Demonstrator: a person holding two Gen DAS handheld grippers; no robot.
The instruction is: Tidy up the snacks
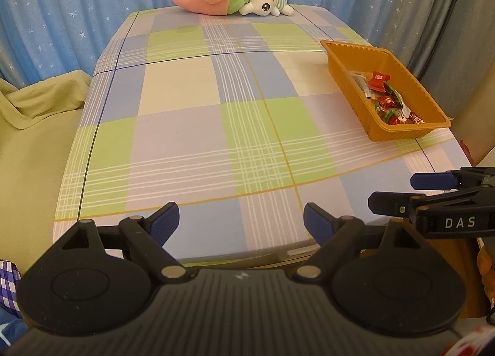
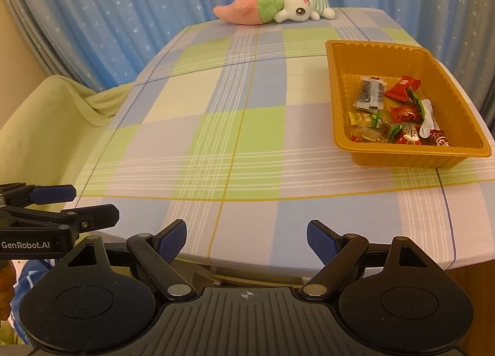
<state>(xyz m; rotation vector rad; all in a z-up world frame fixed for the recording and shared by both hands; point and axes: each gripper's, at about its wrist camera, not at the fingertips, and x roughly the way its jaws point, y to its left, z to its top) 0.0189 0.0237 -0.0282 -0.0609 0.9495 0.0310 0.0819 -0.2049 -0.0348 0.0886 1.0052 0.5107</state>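
The tray (image 2: 342,90) looked like thin, glossy, ribbed plastic. In it, the snacks (image 2: 399,114) wore shiny, crinkled wrappers. Under the tray, the checked tablecloth (image 2: 216,127) was smooth, matt cloth. Beyond the tray lay a fuzzy plush toy (image 2: 272,6).

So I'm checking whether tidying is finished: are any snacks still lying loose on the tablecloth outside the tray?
No, every wrapped snack lies inside the orange tray; the tablecloth otherwise bears only a plush toy.

"DAS" on right tool (image 1: 411,192), "GenRobot.AI" on left tool (image 2: 89,204) (white lettering)
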